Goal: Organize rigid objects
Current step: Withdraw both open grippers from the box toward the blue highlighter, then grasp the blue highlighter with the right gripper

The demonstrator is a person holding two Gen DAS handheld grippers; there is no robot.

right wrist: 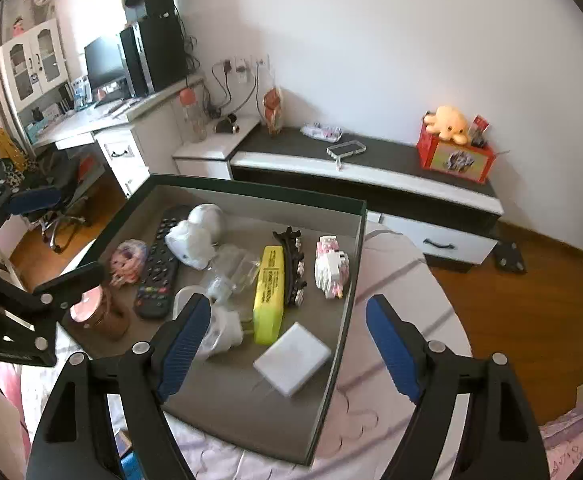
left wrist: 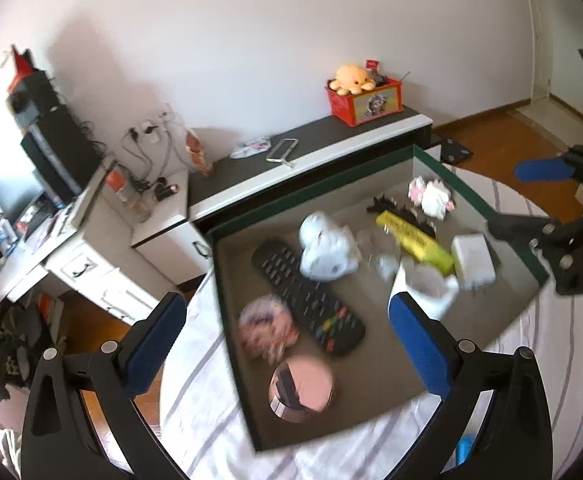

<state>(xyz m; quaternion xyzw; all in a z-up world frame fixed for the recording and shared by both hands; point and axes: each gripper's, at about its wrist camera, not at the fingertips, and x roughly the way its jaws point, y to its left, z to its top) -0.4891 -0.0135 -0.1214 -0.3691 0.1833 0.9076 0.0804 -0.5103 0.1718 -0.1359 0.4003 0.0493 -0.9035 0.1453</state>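
I had both grippers spread wide and empty, left gripper [left wrist: 287,344] over the remote [left wrist: 307,296], right gripper [right wrist: 287,348] above the white charger [right wrist: 291,358]. Everything lay inside the green-rimmed tray [right wrist: 351,280] on the bed.

The right hand-held gripper [right wrist: 287,344] hangs wide open over the near edge of the green-rimmed tray [right wrist: 349,292], a white square adapter [right wrist: 292,359] between its fingers, the yellow box [right wrist: 268,295] just ahead.
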